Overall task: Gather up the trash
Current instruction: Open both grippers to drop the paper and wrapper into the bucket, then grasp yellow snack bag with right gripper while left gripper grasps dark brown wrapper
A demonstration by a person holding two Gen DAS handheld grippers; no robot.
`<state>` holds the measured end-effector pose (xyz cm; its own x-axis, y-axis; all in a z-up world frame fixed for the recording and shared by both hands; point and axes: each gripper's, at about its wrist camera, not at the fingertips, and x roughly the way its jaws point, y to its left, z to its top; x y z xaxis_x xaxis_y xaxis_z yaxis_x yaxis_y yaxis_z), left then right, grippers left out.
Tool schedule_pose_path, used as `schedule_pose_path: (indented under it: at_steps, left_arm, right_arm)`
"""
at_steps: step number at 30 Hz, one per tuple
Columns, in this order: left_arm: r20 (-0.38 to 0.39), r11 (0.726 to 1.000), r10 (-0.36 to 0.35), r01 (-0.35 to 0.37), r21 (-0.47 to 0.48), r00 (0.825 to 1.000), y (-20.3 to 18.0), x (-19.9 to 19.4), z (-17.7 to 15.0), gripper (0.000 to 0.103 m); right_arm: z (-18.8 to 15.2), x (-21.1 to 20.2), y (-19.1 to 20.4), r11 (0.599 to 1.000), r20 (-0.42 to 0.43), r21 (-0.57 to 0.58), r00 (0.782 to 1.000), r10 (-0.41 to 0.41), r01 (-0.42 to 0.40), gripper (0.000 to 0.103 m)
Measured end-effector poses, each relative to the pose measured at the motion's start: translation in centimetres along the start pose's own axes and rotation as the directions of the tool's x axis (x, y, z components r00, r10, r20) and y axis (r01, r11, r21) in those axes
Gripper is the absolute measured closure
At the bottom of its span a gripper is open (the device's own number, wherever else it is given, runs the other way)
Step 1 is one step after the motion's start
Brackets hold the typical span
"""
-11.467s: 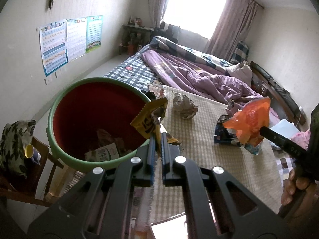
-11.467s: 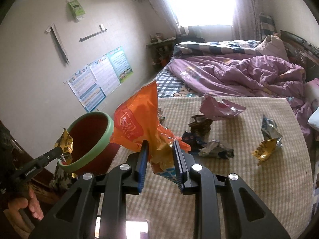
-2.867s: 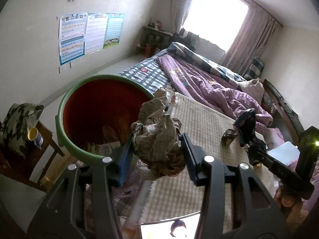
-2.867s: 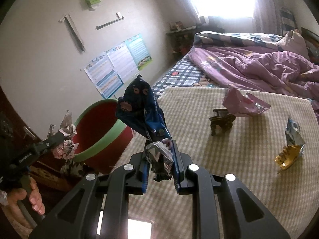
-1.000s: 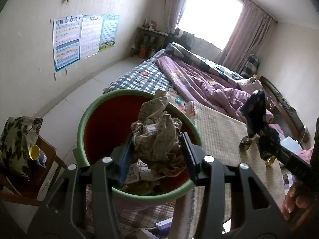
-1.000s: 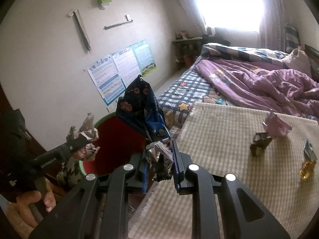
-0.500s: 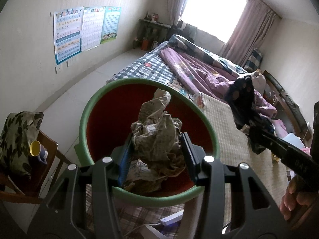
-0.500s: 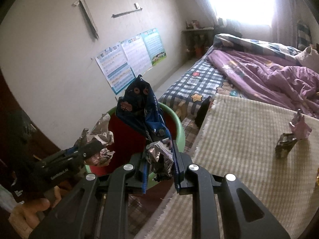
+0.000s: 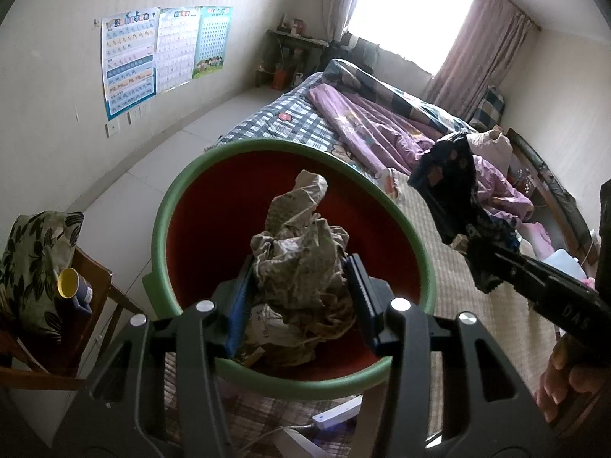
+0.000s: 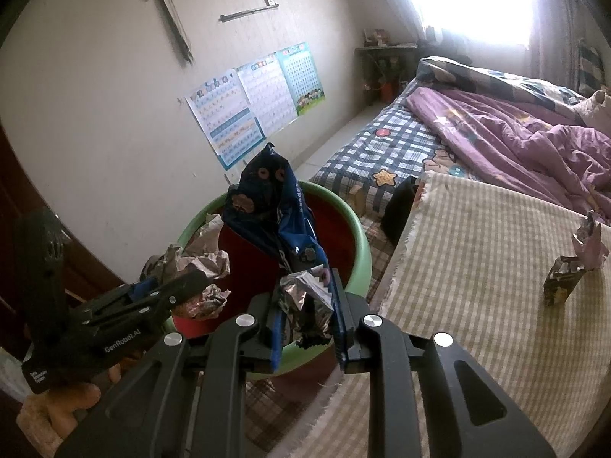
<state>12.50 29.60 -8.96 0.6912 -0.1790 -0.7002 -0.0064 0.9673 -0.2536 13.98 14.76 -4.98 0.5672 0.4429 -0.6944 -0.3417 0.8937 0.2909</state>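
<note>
A red bin with a green rim [image 9: 164,229] stands just below both grippers. My left gripper [image 9: 301,286] is shut on a crumpled grey-brown paper ball [image 9: 305,252], which hangs over the bin's mouth. In the right wrist view my right gripper [image 10: 305,305] is shut on a dark blue snack wrapper [image 10: 275,198] with a silver inside, held upright above the bin's near rim [image 10: 361,244]. That view also shows the left gripper [image 10: 183,286] with its paper ball [image 10: 198,259] on the left. The blue wrapper [image 9: 446,175] shows at the right of the left wrist view.
On the checked mat [image 10: 477,248], to the right, lie a dark wrapper [image 10: 561,278] and a pink one [image 10: 590,244]. A bed with a purple quilt [image 9: 374,129] lies behind. A chair with a cushion and a yellow cup [image 9: 68,282] stands left of the bin. A white power strip [image 9: 336,416] lies below it.
Both grippers have come over the bin with their loads still held. The right gripper with the blue wrapper has moved left, from above the mat to the bin's rim.
</note>
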Motion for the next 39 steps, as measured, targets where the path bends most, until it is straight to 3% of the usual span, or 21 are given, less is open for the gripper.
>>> schedule_pose_path:
  at_steps: [14, 16, 18, 29, 35, 39]
  left_arm:
    - [0.007, 1.000, 0.006, -0.006, 0.005, 1.000, 0.1, 0.2, -0.1, 0.057]
    - [0.017, 1.000, 0.015, -0.015, 0.003, 1.000, 0.2, 0.2, -0.1, 0.054]
    - [0.028, 1.000, 0.023, -0.022, -0.011, 0.999, 0.4, 0.0, -0.2, 0.047]
    - [0.064, 0.999, 0.032, -0.029, -0.045, 0.997, -0.2, -2.1, -0.6, 0.043]
    - [0.093, 1.000, 0.011, -0.011, -0.005, 0.996, -2.9, -3.7, -0.9, 0.042]
    - [0.095, 1.000, -0.003, 0.001, 0.017, 0.995, -5.2, -4.5, -1.6, 0.042]
  right_arm:
    - [-0.1, 0.4, 0.4, 1.000, 0.002, -0.008, 1.000, 0.008, -0.008, 0.079]
    - [-0.2, 0.3, 0.5, 1.000, 0.012, -0.010, 1.000, 0.014, -0.014, 0.074]
    - [-0.3, 0.1, 0.6, 1.000, 0.026, -0.012, 0.999, 0.021, -0.021, 0.055]
    - [-0.8, -2.3, -0.4, 0.999, 0.069, 0.029, 0.997, 0.042, -0.044, 0.054]
    - [-2.1, -6.0, -3.9, 0.996, 0.109, 0.085, 0.994, -0.003, -0.006, 0.054]
    - [-3.4, -9.5, -7.9, 0.989, 0.142, 0.133, 0.987, -0.078, 0.059, 0.054]
